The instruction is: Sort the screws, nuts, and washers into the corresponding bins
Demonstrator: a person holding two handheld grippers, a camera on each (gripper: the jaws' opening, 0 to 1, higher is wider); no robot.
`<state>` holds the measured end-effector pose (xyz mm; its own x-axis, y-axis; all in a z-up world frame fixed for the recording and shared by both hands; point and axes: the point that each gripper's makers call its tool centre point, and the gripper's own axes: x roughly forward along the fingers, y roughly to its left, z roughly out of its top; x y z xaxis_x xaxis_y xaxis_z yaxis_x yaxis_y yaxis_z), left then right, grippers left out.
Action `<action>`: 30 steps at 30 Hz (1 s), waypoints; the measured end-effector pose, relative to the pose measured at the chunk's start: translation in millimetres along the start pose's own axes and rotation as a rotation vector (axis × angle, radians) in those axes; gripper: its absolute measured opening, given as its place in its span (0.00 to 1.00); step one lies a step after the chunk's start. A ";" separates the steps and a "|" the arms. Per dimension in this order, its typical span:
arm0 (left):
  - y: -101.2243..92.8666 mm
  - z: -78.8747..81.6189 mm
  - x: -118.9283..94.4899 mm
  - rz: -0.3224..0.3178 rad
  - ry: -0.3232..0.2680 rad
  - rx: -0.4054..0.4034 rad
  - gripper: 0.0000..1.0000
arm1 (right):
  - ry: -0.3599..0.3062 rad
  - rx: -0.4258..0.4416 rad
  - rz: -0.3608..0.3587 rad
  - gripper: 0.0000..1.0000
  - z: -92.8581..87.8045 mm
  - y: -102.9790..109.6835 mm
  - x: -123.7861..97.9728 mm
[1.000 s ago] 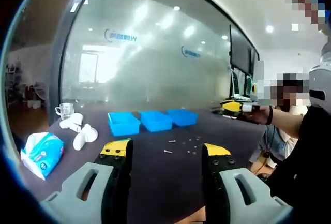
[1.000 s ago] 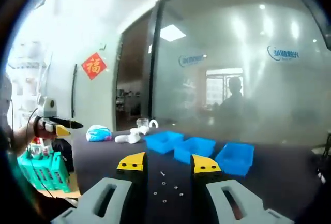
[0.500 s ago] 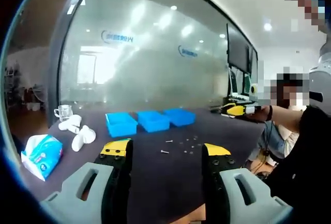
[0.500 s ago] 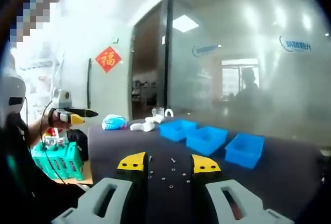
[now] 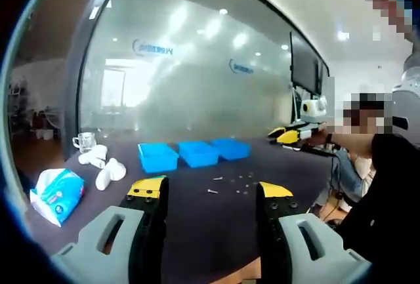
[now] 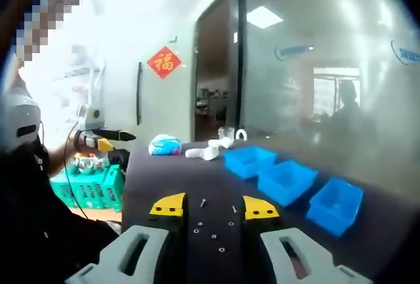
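Right gripper [image 6: 210, 206], jaws spread and empty, sits nearest the loose hardware [image 6: 213, 233] lying between them at lower centre; bins [image 6: 287, 180] upper right.

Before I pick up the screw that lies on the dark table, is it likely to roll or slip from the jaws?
The screw looks tiny and thin beside the right gripper, so it may slip from the open jaws. It lies flat on the smooth table, so a push would probably slide or roll it. It seems light.
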<state>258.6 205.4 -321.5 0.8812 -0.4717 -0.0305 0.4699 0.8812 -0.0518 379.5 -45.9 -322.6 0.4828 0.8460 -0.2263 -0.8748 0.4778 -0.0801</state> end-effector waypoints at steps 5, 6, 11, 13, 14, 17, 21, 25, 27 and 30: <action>2.9 0.1 -1.3 0.008 -0.003 -0.004 0.52 | 0.089 -0.011 0.055 0.24 -4.6 -5.4 20.9; 3.2 -0.1 -1.4 0.008 -0.003 -0.006 0.52 | 0.097 -0.020 0.060 0.24 -4.3 -7.6 25.1; 4.0 -1.0 -0.9 0.007 0.004 -0.006 0.52 | 0.166 -0.055 0.091 0.23 -9.2 -12.2 47.4; 4.2 -1.0 -0.6 0.006 0.005 -0.006 0.52 | 0.191 -0.063 0.103 0.23 -12.2 -9.8 54.1; 4.4 -0.9 -0.5 0.005 0.005 -0.007 0.52 | 0.215 -0.065 0.110 0.23 -15.6 -12.8 57.5; 5.6 -1.6 -1.2 0.009 0.001 -0.013 0.52 | 0.263 -0.088 0.126 0.22 -21.4 -15.8 71.5; 8.2 -6.1 -3.0 0.017 0.004 -0.022 0.52 | 0.315 -0.104 0.147 0.21 -26.6 -15.8 88.2; 11.6 -8.9 -5.2 0.028 0.006 -0.031 0.52 | 0.392 -0.121 0.184 0.20 -33.0 -19.1 104.1; 13.9 -7.8 -6.6 0.036 -0.002 -0.039 0.52 | 0.433 -0.103 0.207 0.18 -35.6 -15.9 110.5; 15.7 -9.0 -6.7 0.044 0.005 -0.035 0.52 | 0.504 -0.116 0.226 0.15 -40.5 -19.0 121.2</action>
<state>259.6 222.1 -331.1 0.9007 -0.4328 -0.0384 0.4286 0.8995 -0.0852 453.0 38.0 -387.8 0.2291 0.6928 -0.6838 -0.9666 0.2447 -0.0760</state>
